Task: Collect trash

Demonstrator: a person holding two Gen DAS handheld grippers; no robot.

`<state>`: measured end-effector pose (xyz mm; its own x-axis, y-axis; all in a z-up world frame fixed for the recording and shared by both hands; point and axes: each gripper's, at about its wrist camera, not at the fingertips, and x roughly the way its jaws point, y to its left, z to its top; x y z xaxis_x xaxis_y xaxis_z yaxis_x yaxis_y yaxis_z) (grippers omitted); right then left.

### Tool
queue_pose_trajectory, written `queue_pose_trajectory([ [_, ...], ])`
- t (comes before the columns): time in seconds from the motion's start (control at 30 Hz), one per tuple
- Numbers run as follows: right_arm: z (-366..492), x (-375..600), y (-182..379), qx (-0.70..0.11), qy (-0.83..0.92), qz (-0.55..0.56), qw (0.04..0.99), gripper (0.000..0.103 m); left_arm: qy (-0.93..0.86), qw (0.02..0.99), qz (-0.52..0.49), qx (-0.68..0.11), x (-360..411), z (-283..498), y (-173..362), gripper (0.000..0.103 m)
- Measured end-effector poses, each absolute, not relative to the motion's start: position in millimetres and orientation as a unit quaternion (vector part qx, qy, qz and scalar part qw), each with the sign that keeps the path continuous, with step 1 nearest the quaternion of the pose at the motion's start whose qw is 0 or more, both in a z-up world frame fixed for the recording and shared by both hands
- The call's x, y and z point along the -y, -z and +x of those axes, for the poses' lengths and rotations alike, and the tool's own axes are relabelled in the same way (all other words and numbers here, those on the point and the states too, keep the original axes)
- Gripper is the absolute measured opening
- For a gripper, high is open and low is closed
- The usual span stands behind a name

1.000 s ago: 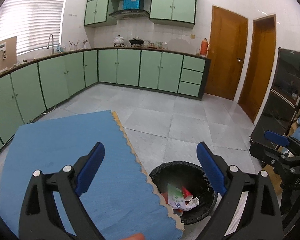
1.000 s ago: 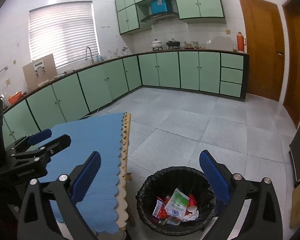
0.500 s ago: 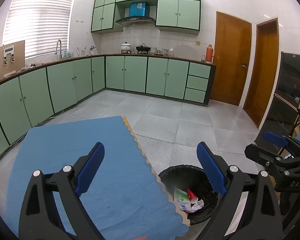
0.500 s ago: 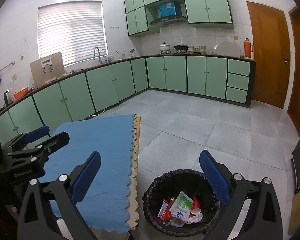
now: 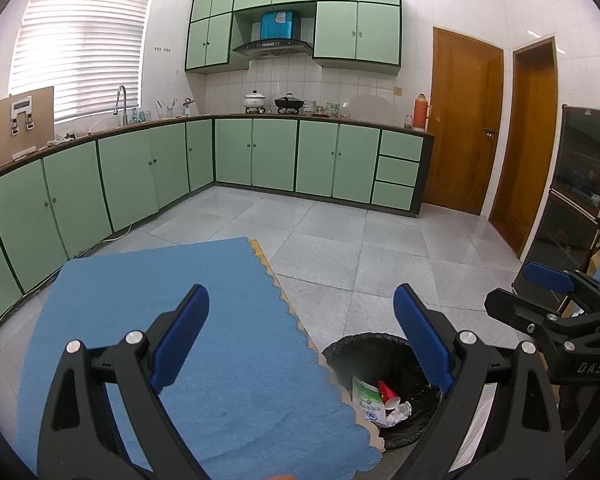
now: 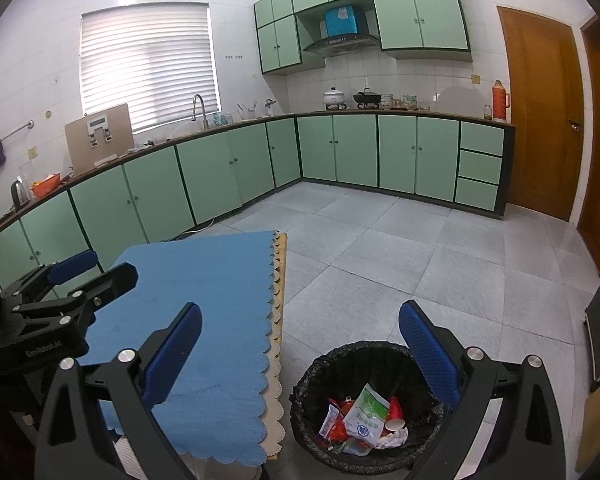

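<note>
A round bin with a black liner stands on the floor beside the table; it also shows in the left wrist view. Inside lie a green-and-white packet, a red paper cup, a red wrapper and crumpled white paper. My left gripper is open and empty above the blue cloth. My right gripper is open and empty above the bin's left side. Each gripper shows in the other's view, the right and the left.
A blue scalloped cloth covers the table left of the bin. Green cabinets line the far and left walls. Two wooden doors are at the right. A dark glass cabinet stands at far right. Grey tiled floor lies beyond.
Both grippers have risen and tilted up, so the table and bin sit lower in view. Both stay open and empty. The trash in the bin has not moved.
</note>
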<state>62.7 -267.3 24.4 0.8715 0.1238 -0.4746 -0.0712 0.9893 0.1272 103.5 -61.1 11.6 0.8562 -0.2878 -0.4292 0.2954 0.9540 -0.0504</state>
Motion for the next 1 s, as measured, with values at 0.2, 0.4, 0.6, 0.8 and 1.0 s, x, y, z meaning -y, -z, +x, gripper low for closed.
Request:
queue_pose_trajectory([
  [0.2, 62.6, 266.3, -25.0, -0.248, -0.052, 0.054, 0.966, 0.097, 0.152, 0.963, 0.010, -0.220, 61.4, 103.4, -11.8, 0.090],
  [0.4, 62.9, 266.0, -25.0, -0.248, -0.052, 0.055, 0.966, 0.097, 0.152, 0.964, 0.011, -0.219, 62.2, 103.0, -13.1, 0.090],
  [0.6, 66.6, 266.2, -26.9, -0.250, -0.056, 0.055, 0.965, 0.097, 0.152, 0.964, 0.011, -0.219, 61.8, 103.0, -13.0, 0.090],
  [0.8, 66.8, 266.2, -26.5, -0.250, -0.056, 0.056, 0.965, 0.097, 0.152, 0.964, 0.011, -0.219, 61.4, 103.2, -12.9, 0.090],
  [1.0, 67.0, 266.5, -26.6, -0.250, -0.056, 0.056, 0.965, 0.097, 0.153, 0.964, 0.011, -0.220, 60.8, 103.5, -12.9, 0.090],
])
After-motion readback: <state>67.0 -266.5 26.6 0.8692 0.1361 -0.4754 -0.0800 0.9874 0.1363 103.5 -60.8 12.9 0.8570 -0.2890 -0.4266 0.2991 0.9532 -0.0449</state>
